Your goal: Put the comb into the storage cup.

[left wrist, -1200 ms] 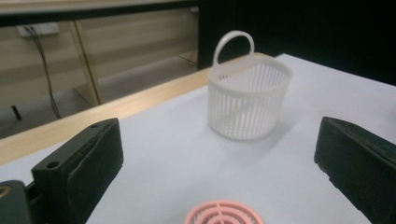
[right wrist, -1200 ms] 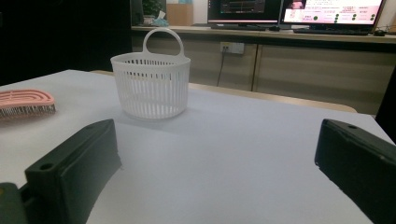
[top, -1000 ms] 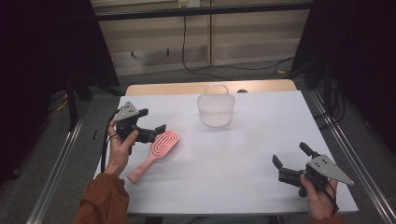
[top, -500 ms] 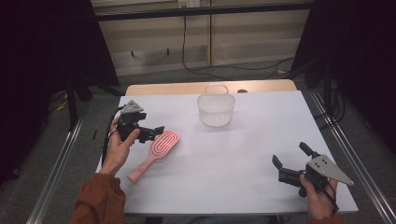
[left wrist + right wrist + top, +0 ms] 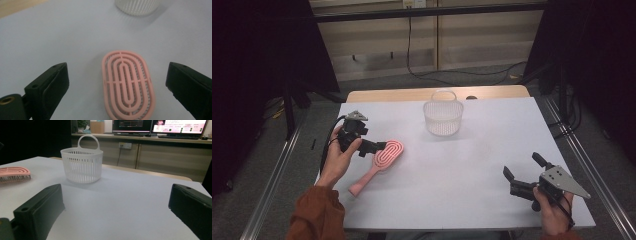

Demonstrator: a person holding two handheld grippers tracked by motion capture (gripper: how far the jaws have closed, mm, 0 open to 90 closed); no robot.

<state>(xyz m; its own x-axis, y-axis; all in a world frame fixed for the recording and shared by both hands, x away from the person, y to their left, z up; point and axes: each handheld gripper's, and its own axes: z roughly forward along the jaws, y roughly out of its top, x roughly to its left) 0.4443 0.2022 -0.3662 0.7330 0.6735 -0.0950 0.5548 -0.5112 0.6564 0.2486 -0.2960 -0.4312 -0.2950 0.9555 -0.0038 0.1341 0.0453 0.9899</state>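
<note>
A pink hairbrush (image 5: 379, 165) lies flat on the white table (image 5: 472, 160) at the left, its handle pointing toward the near edge. My left gripper (image 5: 374, 147) reaches over its oval head (image 5: 127, 85). The jaws have just been closing a little and stand open on either side of the head, clear of it. Down at the near right corner, my right gripper (image 5: 522, 166) rests open with nothing between its jaws. From that gripper (image 5: 117, 207), the brush (image 5: 13, 173) shows far off at the left.
A white slatted basket (image 5: 443, 117) with a loop handle stands at the back middle of the table, also seen from the left gripper (image 5: 136, 6) and the right one (image 5: 82, 165). Cables trail on the floor behind the table.
My left gripper has shifted slightly toward the brush head and its jaws have narrowed a little. The right gripper has not moved.
</note>
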